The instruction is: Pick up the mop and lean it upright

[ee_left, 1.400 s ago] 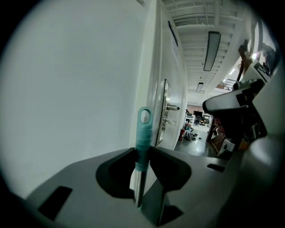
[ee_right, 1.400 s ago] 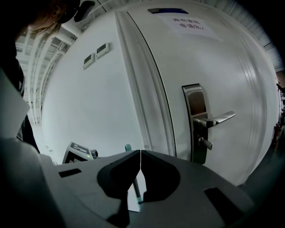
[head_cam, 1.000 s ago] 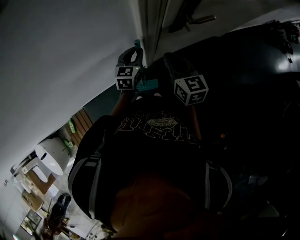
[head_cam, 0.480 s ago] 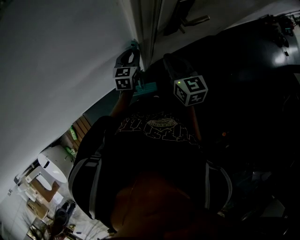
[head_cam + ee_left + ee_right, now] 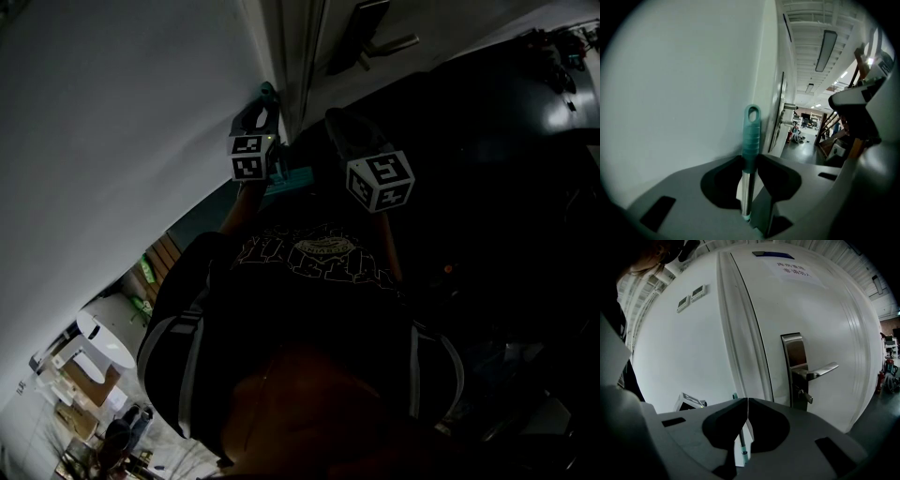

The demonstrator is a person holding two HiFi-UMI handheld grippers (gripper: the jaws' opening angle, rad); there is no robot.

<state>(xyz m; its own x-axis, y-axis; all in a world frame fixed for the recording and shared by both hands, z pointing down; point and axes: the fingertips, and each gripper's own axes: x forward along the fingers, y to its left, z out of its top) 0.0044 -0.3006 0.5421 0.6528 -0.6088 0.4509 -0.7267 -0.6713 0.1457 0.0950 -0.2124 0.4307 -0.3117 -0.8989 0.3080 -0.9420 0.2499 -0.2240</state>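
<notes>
The mop's handle [image 5: 751, 133] has a teal ribbed grip with a loop at its top and a metal pole below. It stands upright close to the white wall [image 5: 684, 84]. My left gripper [image 5: 751, 157] is shut on it just under the teal grip. In the head view the left gripper [image 5: 261, 111] is raised against the wall, with the handle's tip [image 5: 267, 91] showing above it. My right gripper [image 5: 330, 117] is beside it to the right. Its jaws [image 5: 747, 400] meet at the tips, with the pole [image 5: 742, 446] showing through the hollow behind them. The mop head is hidden.
A white door with a metal lever handle [image 5: 820, 371] and its frame [image 5: 740, 333] stand just right of the mop. The person's dark shirt [image 5: 309, 309] fills the lower head view. A lit hall with furniture lies beyond [image 5: 806, 122].
The left gripper and the mop handle have shifted slightly up and toward the wall. The right gripper has stayed almost where it was.
</notes>
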